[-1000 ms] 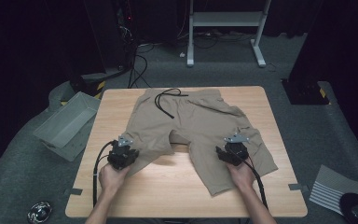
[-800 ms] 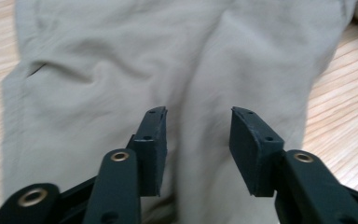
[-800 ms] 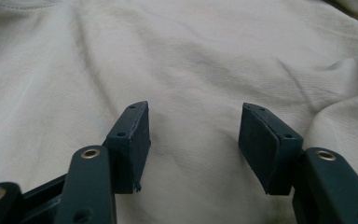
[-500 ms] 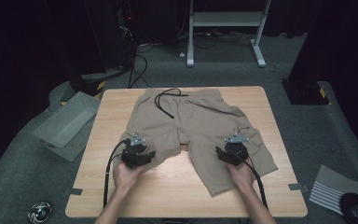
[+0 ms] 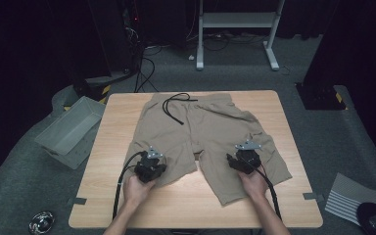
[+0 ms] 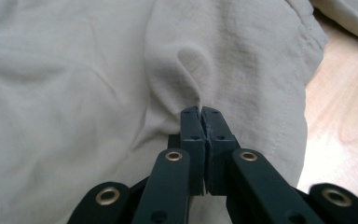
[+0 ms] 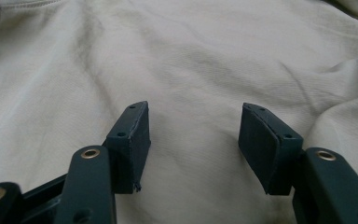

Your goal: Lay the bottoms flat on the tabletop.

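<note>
One pair of tan shorts (image 5: 210, 142) on table (image 5: 293, 205); two grippers: left gripper (image 6: 200, 114) pinching a fabric fold, right gripper (image 7: 193, 135) spread wide over cloth.

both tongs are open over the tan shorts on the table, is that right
Not quite. The left tongs are shut, pinching a small fold of the shorts, as the left gripper view shows. The right tongs are open over the shorts, which lie on the table.

Black fingers (image 6: 200, 135) with brass rivets, black cables, bare forearms.
</note>
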Demonstrator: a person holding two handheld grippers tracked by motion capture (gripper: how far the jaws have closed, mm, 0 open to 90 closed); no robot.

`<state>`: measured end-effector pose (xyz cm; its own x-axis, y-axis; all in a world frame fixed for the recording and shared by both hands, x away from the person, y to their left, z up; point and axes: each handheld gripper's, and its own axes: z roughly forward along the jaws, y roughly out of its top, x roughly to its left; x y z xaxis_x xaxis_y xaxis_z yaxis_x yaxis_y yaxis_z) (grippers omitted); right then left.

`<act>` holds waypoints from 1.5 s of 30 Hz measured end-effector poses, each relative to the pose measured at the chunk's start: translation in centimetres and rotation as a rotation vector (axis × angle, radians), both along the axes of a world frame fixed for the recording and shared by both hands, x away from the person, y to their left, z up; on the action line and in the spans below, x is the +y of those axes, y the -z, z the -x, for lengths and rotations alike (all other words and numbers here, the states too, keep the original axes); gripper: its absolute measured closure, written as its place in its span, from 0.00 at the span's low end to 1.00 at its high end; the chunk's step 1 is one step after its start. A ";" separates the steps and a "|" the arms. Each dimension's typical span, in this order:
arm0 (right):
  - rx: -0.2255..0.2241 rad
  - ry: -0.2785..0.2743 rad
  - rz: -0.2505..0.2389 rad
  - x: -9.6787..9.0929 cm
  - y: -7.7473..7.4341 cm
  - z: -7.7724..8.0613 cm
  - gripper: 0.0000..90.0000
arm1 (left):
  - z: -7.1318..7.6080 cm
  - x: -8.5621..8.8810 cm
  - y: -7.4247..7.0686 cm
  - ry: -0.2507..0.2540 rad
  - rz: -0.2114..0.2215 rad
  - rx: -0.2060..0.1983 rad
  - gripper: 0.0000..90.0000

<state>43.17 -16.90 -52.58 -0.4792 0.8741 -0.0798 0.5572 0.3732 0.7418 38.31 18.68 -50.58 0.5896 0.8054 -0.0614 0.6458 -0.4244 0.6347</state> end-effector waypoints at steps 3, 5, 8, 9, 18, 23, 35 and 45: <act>0.000 0.000 0.000 0.0 0.0 0.0 0.48 | 0.2 0.5 -0.2 -0.018 0.040 -0.016 0.90; -0.001 0.000 0.001 0.0 0.0 0.0 0.48 | 0.2 0.7 -0.5 -0.039 0.078 -0.035 0.75; -0.004 -0.002 0.004 0.0 0.0 0.1 0.48 | -0.2 0.3 -0.7 -0.055 0.106 -0.041 0.59; -0.004 -0.004 0.004 0.0 0.0 0.1 0.48 | -0.4 0.0 -0.7 -0.052 0.103 -0.038 0.58; 0.044 -0.072 -0.036 -0.4 0.0 0.5 0.40 | -2.9 -1.7 1.2 -0.091 0.075 -0.048 0.59; 0.036 -0.044 -0.025 -0.1 0.0 0.5 0.37 | -4.4 -2.2 1.3 -0.076 0.020 -0.091 0.62; 0.004 0.072 0.004 1.6 0.0 -0.8 0.38 | -5.1 -2.1 -0.5 -0.103 0.076 -0.083 0.60; -0.001 0.058 0.005 1.7 0.0 -0.7 0.41 | -3.1 -4.5 -0.5 0.004 0.064 -0.057 0.54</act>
